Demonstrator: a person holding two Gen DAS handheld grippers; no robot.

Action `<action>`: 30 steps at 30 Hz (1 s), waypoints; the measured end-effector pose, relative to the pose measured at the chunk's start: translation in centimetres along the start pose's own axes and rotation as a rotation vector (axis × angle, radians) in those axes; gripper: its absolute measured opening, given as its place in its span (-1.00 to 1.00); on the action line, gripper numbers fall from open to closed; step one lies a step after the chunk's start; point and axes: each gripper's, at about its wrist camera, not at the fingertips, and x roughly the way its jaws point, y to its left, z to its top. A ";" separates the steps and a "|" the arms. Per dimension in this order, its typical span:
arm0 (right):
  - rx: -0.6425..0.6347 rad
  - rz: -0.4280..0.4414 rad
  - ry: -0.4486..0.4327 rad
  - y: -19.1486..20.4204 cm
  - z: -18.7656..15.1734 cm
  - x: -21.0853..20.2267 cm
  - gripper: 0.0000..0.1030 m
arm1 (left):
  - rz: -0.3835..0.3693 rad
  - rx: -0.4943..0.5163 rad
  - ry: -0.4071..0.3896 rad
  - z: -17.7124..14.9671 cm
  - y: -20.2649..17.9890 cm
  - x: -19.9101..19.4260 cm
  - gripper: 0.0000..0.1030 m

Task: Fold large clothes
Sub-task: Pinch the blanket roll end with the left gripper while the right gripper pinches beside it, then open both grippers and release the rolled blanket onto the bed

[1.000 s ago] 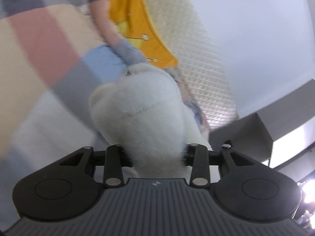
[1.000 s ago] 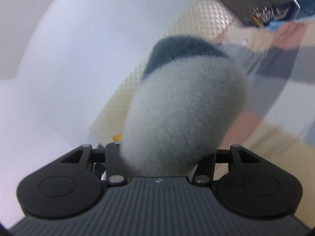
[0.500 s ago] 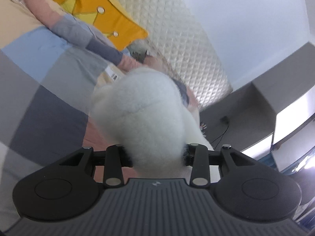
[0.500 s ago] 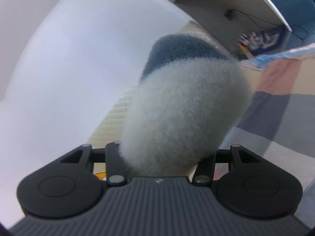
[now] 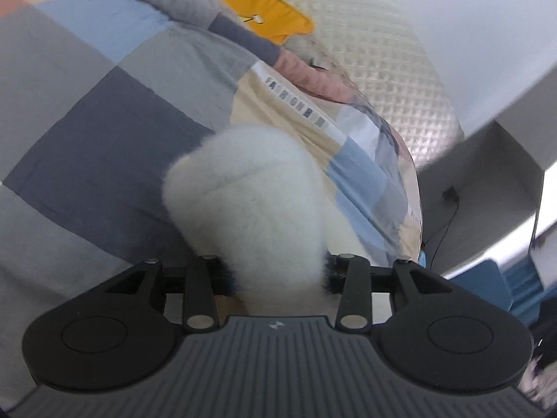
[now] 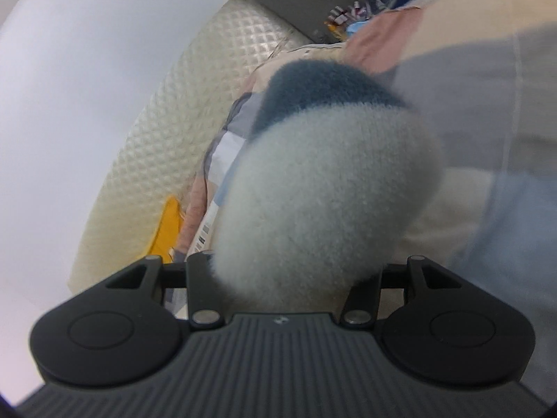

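A fluffy fleece garment is bunched in both grippers. In the left wrist view a white wad of fleece fills the space between the jaws and hides the fingers. My left gripper is opening its jaws slightly, and the fleece still sits pressed between them. In the right wrist view a white wad of fleece with a dark blue band covers the fingers of my right gripper, which is shut on it. Both wads hang just above a patchwork bedcover.
The bedcover has grey, blue, beige and pink squares. A yellow pillow and a cream quilted headboard lie at the far end. A grey desk with a cable stands beside the bed. A white wall rises behind.
Both grippers have come down toward the bedcover, which now fills more of each view. The fleece has stayed between both pairs of jaws.
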 end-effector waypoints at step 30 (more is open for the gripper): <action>-0.048 -0.169 0.013 6.0 1.0 -13.5 0.14 | -0.002 0.549 0.007 -1.5 -8.0 -21.0 0.09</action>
